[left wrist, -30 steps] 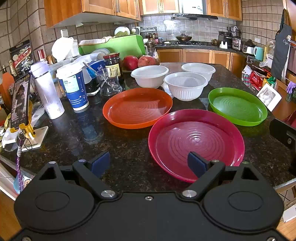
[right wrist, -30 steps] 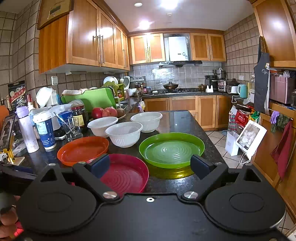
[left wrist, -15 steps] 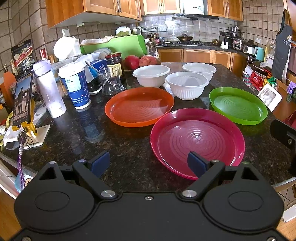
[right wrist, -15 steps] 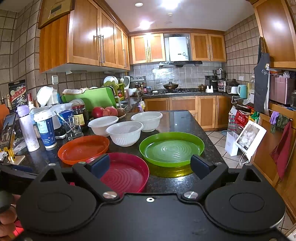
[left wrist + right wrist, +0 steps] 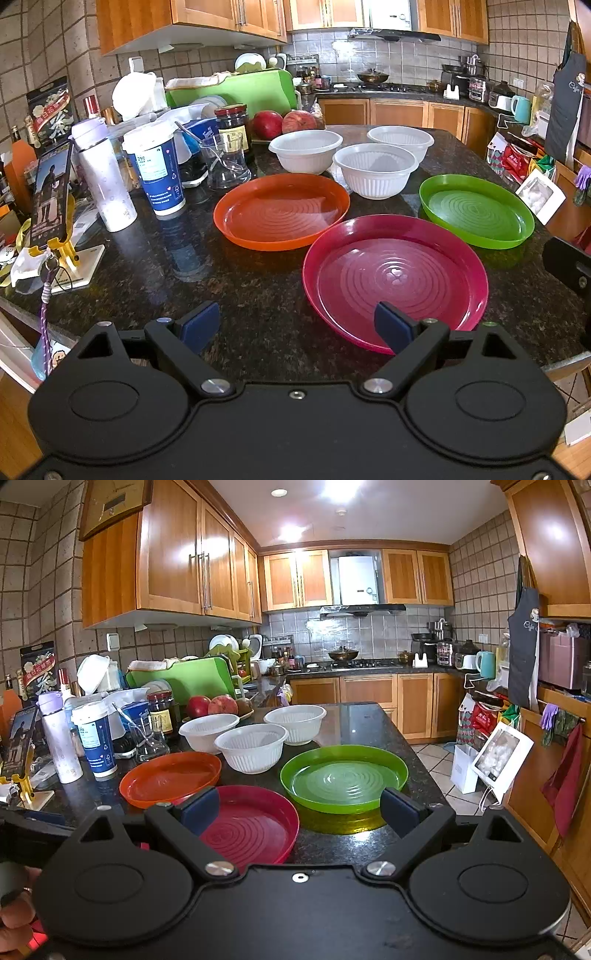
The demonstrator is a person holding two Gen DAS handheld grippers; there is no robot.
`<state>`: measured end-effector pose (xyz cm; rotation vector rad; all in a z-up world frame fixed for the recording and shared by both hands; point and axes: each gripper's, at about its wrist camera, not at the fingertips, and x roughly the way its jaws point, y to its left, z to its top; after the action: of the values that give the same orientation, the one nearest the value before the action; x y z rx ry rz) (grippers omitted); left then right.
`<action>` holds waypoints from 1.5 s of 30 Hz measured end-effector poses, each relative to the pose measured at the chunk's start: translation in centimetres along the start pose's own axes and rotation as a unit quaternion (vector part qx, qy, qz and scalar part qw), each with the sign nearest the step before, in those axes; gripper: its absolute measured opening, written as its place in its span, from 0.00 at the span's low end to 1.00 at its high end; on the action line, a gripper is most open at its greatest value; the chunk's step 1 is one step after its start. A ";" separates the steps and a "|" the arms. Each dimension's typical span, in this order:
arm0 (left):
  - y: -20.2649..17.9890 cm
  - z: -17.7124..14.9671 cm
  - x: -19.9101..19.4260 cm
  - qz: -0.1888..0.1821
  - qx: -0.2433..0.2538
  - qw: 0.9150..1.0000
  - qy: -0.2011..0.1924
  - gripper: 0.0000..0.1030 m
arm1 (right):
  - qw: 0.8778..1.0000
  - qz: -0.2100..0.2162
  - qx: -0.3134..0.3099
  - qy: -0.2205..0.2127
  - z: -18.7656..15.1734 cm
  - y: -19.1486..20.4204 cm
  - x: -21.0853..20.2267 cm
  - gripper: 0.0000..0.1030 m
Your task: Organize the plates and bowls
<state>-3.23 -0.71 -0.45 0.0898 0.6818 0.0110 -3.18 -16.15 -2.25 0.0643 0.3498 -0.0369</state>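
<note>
Nothing is stacked yet: the red plate (image 5: 395, 280), orange plate (image 5: 280, 212), green plate (image 5: 476, 210) and three white bowls (image 5: 375, 170) lie apart on the counter (image 5: 236, 280), while the left gripper (image 5: 297, 326) and right gripper (image 5: 299, 812) hover spread and empty.

At frame centre, three white bowls (image 5: 252, 751) cluster behind an orange plate (image 5: 168, 777), red plate (image 5: 255, 829) and green plate (image 5: 341, 779); the right gripper (image 5: 299, 808) spreads wide, empty, along the bottom.
</note>
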 end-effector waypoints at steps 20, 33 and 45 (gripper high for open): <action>1.1 -0.2 -2.2 -0.004 -0.032 0.999 -0.029 0.80 | 0.994 -0.005 0.010 -0.110 0.4 1.0 -1.7 0.96; 5.8 2.3 0.9 -0.003 -0.016 0.999 -0.040 0.84 | 0.992 0.031 0.019 -0.122 2.7 4.2 1.0 0.89; 12.5 6.1 8.6 -0.046 -0.007 0.999 -0.015 0.83 | 0.998 0.047 0.036 0.000 4.1 11.1 10.8 0.74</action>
<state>7.57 11.56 -0.07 0.0456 0.6545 -0.0751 8.86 -5.62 -1.48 0.1526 0.3459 0.0439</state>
